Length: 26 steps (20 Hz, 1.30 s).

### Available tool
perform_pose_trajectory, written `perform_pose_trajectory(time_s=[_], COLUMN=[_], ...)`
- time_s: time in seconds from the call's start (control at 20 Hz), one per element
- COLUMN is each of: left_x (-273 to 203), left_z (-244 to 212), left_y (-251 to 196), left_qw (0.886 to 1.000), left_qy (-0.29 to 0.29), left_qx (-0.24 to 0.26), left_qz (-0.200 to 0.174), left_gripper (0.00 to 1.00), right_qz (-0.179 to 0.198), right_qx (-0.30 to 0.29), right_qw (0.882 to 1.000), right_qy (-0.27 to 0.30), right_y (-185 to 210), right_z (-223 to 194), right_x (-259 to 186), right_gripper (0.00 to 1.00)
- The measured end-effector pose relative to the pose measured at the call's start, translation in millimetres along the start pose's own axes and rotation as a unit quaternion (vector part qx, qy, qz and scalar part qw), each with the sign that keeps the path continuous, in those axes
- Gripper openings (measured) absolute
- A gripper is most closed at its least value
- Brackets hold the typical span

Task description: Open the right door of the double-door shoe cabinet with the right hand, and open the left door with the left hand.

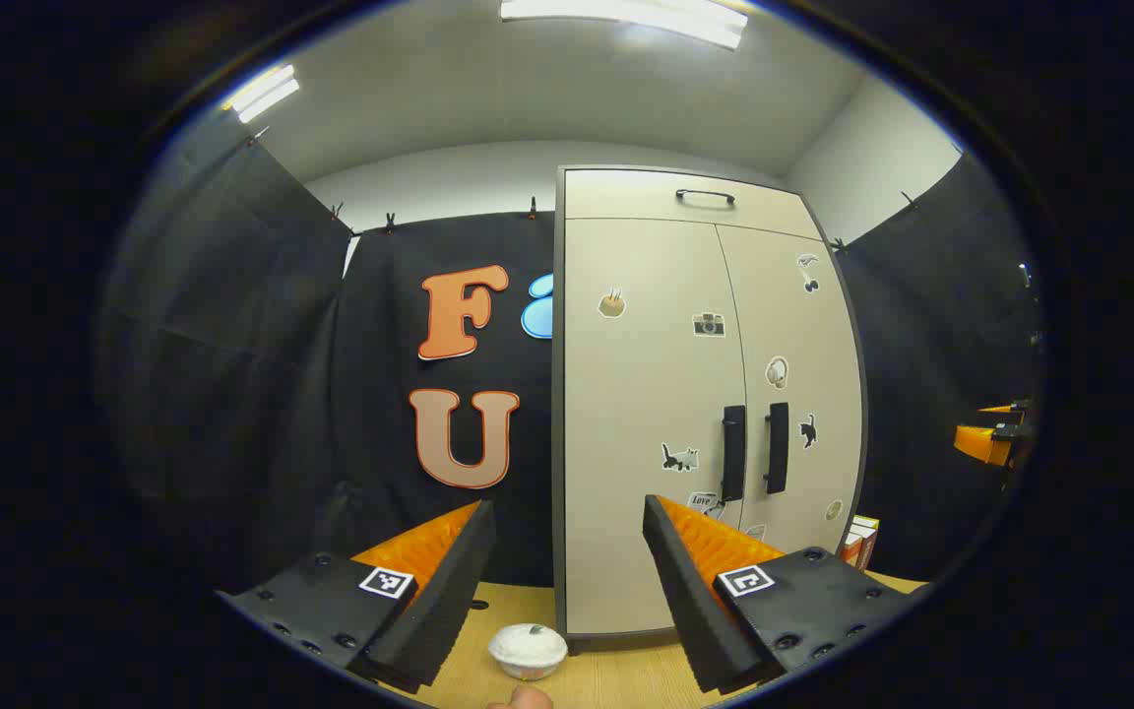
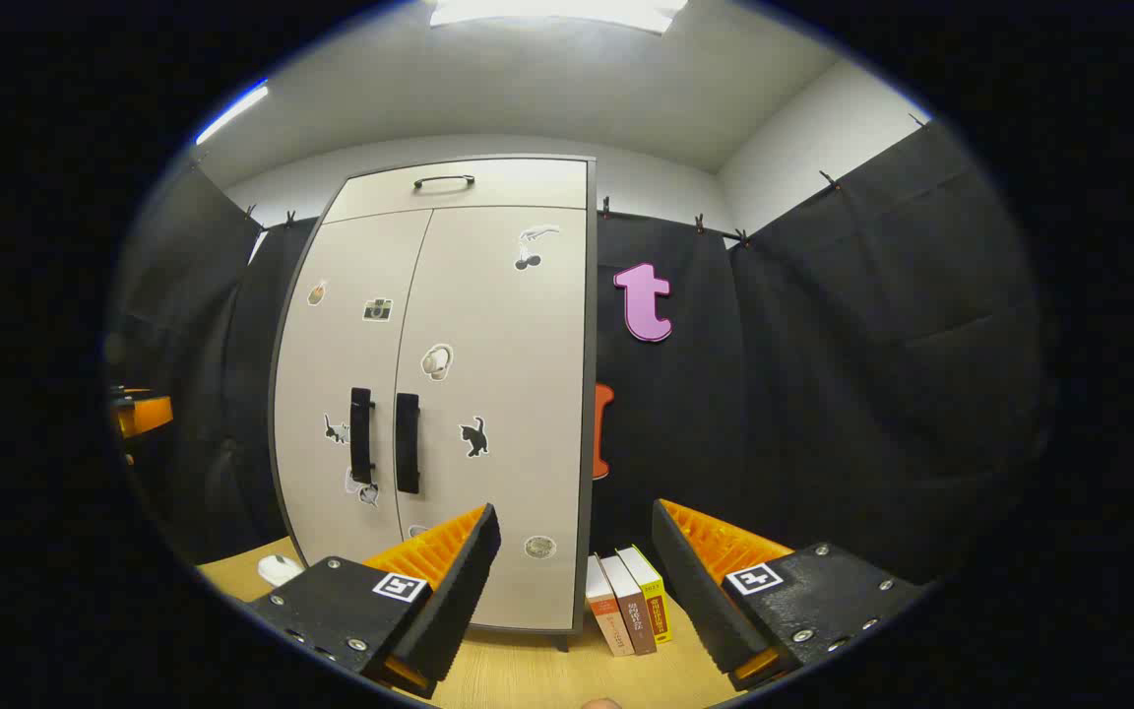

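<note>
The tall cream double-door shoe cabinet (image 1: 705,394) with a dark grey frame stands upright on the light wooden floor (image 1: 616,679) against the black cloth wall, and both of its doors are closed. In the left gripper view the left door (image 1: 646,394) and the right door (image 1: 803,394) meet at a centre seam, with two black vertical bar handles, the left handle (image 1: 732,454) and the right handle (image 1: 777,448), just beside each other on either side of it. Small stickers dot both doors, and a black handle (image 1: 705,196) sits on the top panel. The left gripper (image 1: 567,581) hangs well apart from the cabinet with its fingers spread wide and nothing between them; a small white bowl (image 1: 527,650) rests on the floor below it. In the right gripper view the right gripper (image 2: 575,581) is likewise spread wide and empty, well short of the cabinet (image 2: 449,394). Three upright books (image 2: 628,601) stand on the floor just beside the cabinet's right side. The other gripper (image 2: 139,412) shows at the far left edge.
</note>
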<state>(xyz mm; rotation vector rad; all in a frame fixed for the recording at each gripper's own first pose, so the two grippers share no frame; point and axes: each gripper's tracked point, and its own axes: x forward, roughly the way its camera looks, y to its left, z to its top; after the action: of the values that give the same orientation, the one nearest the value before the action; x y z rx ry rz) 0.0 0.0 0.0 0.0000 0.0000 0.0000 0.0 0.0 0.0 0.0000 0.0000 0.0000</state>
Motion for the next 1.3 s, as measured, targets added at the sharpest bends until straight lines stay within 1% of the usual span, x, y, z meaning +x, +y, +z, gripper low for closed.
perform_pose_trajectory(time_s=[0.45,0.55,0.65,0.85,1.15,1.3], left_x=[-5,-6,-6,-9,-14,-18], left_z=[4,7,6,8,9,7], left_y=[12,14,14,14,9,5], left_qw=[1.0,1.0,1.0,1.0,1.0,1.0], left_qy=[-0.004,-0.006,-0.005,-0.009,-0.012,-0.01], left_qx=[0.0,-0.005,-0.008,-0.003,-0.004,-0.008], left_qz=[0.012,0.014,0.012,0.012,0.002,-0.009], left_gripper=[0.95,0.97,0.96,0.97,0.96,0.96], right_qz=[-0.003,-0.003,-0.003,-0.005,-0.003,-0.003], right_qx=[-0.003,-0.004,-0.004,-0.005,0.006,0.007], right_qw=[1.0,1.0,1.0,1.0,1.0,1.0], right_qy=[0.004,0.006,0.008,0.012,0.009,0.012], right_y=[3,4,5,7,17,27], right_z=[-3,-4,-6,-6,0,0], right_x=[0,1,0,-1,-1,5], right_gripper=[0.94,0.95,0.95,0.95,0.94,0.94])
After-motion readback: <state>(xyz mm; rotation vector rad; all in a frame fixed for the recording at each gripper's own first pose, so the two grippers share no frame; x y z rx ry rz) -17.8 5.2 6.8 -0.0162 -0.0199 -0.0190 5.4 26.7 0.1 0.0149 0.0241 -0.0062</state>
